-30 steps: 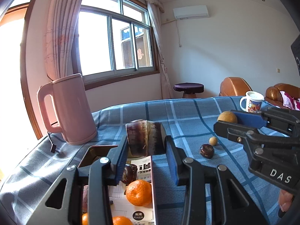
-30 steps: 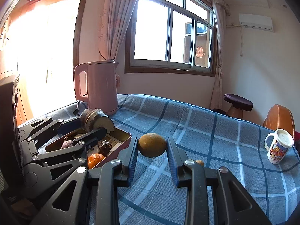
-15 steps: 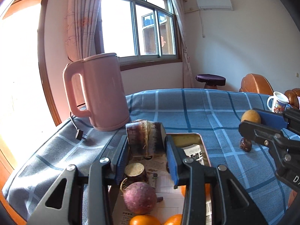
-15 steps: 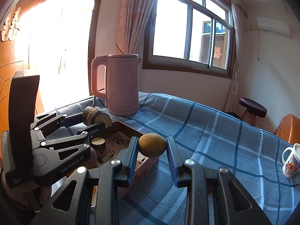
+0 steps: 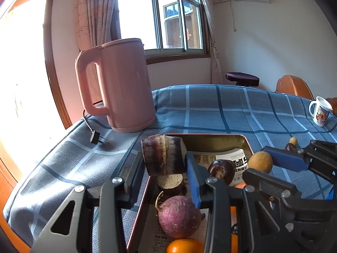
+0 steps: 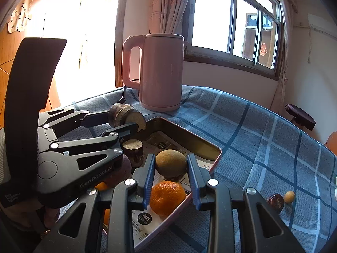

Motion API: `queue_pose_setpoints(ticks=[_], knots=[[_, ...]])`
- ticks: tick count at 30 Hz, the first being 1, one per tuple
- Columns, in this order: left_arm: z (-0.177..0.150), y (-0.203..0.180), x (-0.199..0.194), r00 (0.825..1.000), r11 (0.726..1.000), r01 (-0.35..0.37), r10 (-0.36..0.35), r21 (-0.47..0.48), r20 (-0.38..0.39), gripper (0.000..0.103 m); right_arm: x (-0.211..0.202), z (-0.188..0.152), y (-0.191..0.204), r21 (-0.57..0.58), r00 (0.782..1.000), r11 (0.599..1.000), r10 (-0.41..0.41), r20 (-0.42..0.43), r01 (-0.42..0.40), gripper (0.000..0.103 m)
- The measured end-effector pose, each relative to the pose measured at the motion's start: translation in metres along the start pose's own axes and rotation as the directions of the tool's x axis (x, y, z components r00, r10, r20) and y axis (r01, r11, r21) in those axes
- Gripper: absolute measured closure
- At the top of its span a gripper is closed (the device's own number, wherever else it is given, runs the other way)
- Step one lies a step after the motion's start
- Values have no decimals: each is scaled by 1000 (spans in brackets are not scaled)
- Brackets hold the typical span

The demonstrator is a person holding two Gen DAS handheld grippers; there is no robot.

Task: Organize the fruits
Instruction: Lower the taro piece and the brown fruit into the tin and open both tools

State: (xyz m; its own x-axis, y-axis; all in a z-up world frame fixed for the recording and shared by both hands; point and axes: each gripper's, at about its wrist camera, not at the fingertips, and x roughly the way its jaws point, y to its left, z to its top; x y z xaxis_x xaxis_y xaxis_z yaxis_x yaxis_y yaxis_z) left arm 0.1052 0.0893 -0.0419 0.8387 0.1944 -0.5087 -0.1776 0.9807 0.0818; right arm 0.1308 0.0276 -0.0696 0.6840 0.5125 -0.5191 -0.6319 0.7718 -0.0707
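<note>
Metal tray (image 5: 245, 142) on the plaid-covered desk (image 5: 210, 109) holds, in the left wrist view, a purple root (image 5: 179, 217), a cut cane stub (image 5: 171, 184), a dark fruit (image 5: 221, 169) and an orange (image 5: 185, 245); the left gripper (image 5: 165, 172) is clamped on a cane section (image 5: 163, 157) above it. The right wrist view shows the right gripper (image 6: 170, 171) clamped on a yellow-brown fruit (image 6: 170, 162) over the tray (image 6: 189, 139), above another orange (image 6: 167, 197); only here two small fruits (image 6: 280, 200) lie clearly on the cloth.
</note>
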Motion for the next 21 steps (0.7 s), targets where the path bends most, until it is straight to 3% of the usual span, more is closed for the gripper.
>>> queue_pose_setpoints(ticks=[21], knots=[[-5, -3, 13, 999, 1000, 1, 0, 22, -47, 63, 19, -8, 0, 8, 999, 1000, 10, -53, -10, 71]])
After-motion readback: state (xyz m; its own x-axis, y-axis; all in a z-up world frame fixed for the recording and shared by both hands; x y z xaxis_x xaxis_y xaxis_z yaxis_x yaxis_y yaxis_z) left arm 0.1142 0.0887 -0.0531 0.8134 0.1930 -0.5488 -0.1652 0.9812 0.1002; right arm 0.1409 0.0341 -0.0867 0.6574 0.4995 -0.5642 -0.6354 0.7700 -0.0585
